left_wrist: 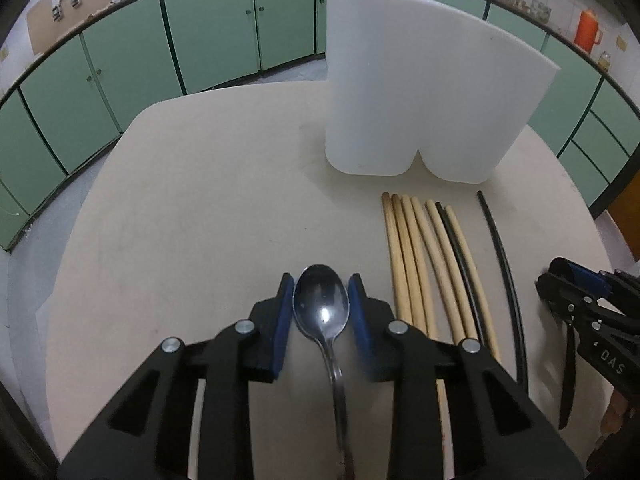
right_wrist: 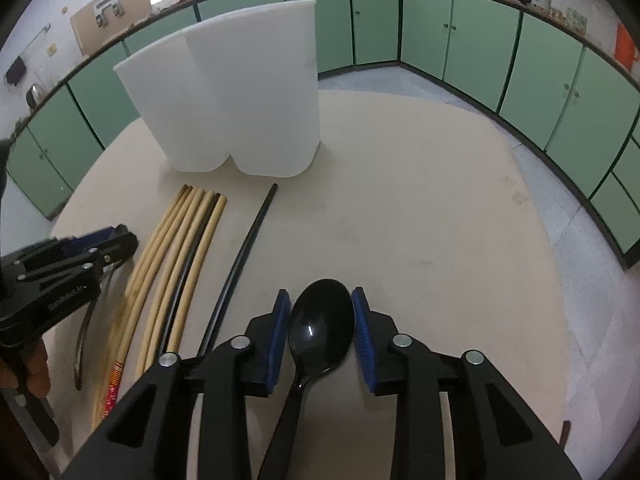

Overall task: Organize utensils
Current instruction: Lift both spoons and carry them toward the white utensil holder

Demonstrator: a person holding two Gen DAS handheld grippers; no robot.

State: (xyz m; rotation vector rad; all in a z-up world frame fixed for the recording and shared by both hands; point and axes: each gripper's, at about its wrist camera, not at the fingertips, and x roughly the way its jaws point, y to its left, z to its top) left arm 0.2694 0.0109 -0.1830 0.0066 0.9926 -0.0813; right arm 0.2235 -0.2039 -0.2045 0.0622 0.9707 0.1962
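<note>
My left gripper (left_wrist: 321, 282) is shut on a metal spoon (left_wrist: 321, 304), its blue pads against both sides of the bowl. My right gripper (right_wrist: 321, 296) is shut on a black plastic spoon (right_wrist: 322, 326) the same way. A white two-compartment holder (left_wrist: 420, 92) stands upright at the back of the beige table (left_wrist: 200, 200); it also shows in the right wrist view (right_wrist: 240, 96). Several wooden chopsticks (left_wrist: 420, 260) and two black chopsticks (left_wrist: 500, 252) lie in a row in front of the holder, between my two grippers.
Green cabinets (left_wrist: 132, 64) ring the room behind the table. An orange jug (left_wrist: 587, 31) and pots stand on the far counter. My right gripper shows at the left wrist view's right edge (left_wrist: 560, 276); my left gripper shows at the right wrist view's left edge (right_wrist: 120, 240).
</note>
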